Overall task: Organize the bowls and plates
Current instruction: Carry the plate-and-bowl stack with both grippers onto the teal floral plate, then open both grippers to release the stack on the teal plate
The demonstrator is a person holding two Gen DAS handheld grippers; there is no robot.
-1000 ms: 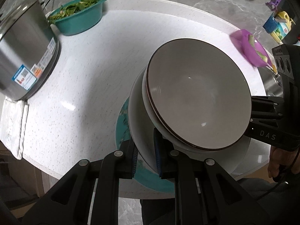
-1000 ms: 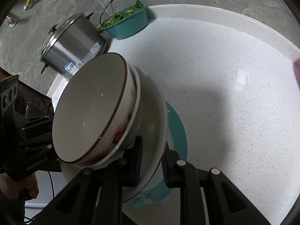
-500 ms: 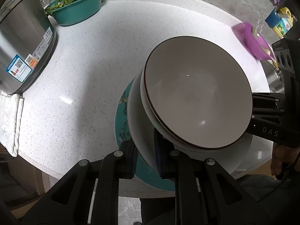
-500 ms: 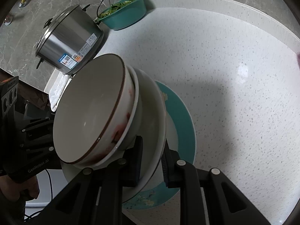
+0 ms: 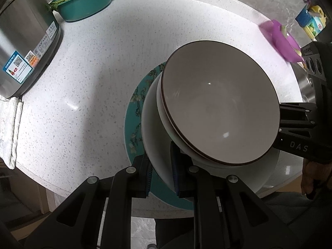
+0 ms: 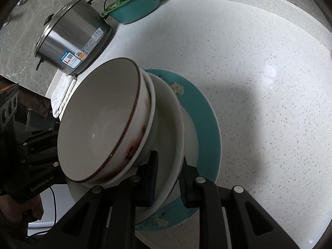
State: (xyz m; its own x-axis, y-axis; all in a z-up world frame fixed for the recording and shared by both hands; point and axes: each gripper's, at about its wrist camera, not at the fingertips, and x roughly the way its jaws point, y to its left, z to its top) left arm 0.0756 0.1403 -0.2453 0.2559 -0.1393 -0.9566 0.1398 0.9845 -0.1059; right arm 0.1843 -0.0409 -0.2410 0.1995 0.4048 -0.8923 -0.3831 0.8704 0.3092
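both tongs — left tongs (image 5: 160,178) and right tongs (image 6: 168,178) — clamp opposite rims of the white plate (image 5: 155,145) carrying stacked bowls (image 5: 220,108) just above the teal plate (image 6: 207,124) on the table (image 5: 93,78) — uneven lowering could slide the bowls off.

Sitting nested atop the stack, directly ahead of the tool: brown-rimmed bowl (image 5: 220,108) (red smears showing on its outer wall), tilting. Resting beneath it, a second white bowl (image 6: 151,112) and a white plate (image 5: 154,145), rim lying between the pads. Lying flat under everything, teal floral plate (image 5: 134,114).
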